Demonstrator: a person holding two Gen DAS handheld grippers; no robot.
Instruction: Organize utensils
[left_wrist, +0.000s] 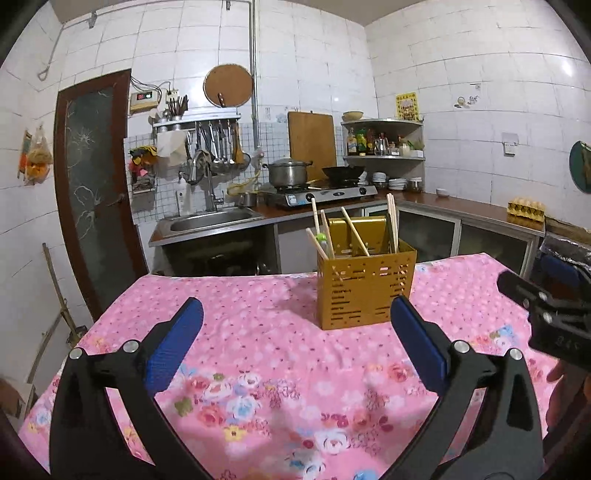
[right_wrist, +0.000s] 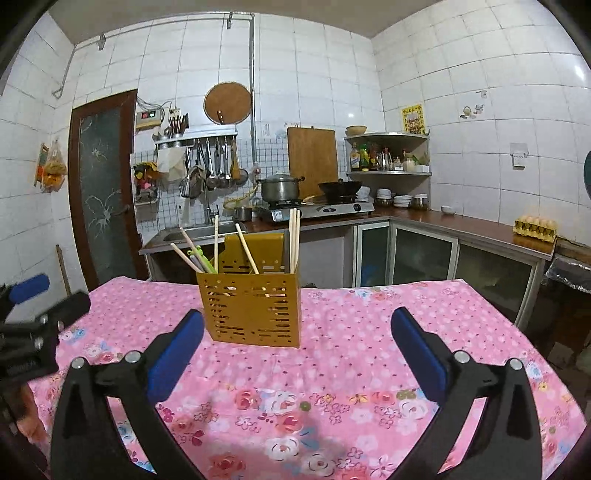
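A gold slotted utensil holder (left_wrist: 364, 291) stands on the pink floral tablecloth (left_wrist: 258, 350) and holds several wooden chopsticks (left_wrist: 354, 230) and a green utensil (left_wrist: 322, 238). My left gripper (left_wrist: 295, 314) is open and empty, held above the cloth, short of the holder. My right gripper (right_wrist: 297, 325) is open and empty, with the holder (right_wrist: 251, 306) just beyond its left finger. Each gripper shows at the edge of the other's view: the right one in the left wrist view (left_wrist: 546, 314), the left one in the right wrist view (right_wrist: 33, 332).
Behind the table are a steel sink (left_wrist: 210, 221), a gas stove (left_wrist: 325, 192) with a pot and wok, a corner shelf (left_wrist: 384, 140), an egg tray (left_wrist: 526, 210) on the counter and a dark door (left_wrist: 92, 192) at the left.
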